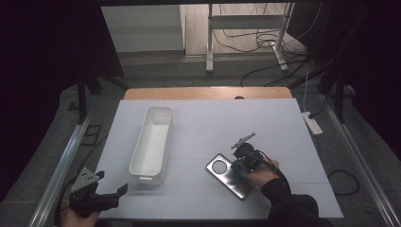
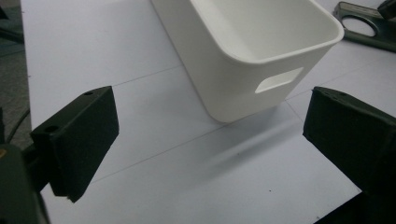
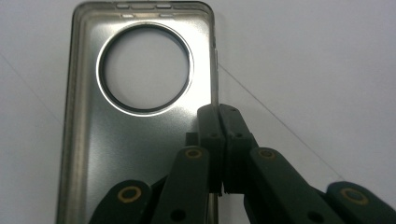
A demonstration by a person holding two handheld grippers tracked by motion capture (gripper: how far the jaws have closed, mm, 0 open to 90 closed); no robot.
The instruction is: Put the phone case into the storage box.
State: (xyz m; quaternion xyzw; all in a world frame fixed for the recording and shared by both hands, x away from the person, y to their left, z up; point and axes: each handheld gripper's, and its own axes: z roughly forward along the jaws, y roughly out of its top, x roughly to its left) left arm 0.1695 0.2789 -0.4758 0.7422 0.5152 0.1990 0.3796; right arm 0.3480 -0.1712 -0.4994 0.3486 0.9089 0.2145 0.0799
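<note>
Right gripper (image 3: 219, 116): your jaws pinch the phone case (image 3: 140, 140) right edge.
Case axis: runs straight ahead.
Left gripper (image 2: 210, 140): open, idle by the white bin (image 2: 261, 51).

The high view looks forward and down from above the person's side, taking in the whole counter (image 1: 283, 123). The left gripper view sits low and close, facing the white bin (image 2: 261, 51), shared with the high view. The right gripper view looks closely down on the phone case (image 3: 116, 140).

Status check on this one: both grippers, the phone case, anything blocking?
Right gripper shut on phone case edge. Left gripper open, idle near white bin. Case flat on table; nothing blocking.
</note>
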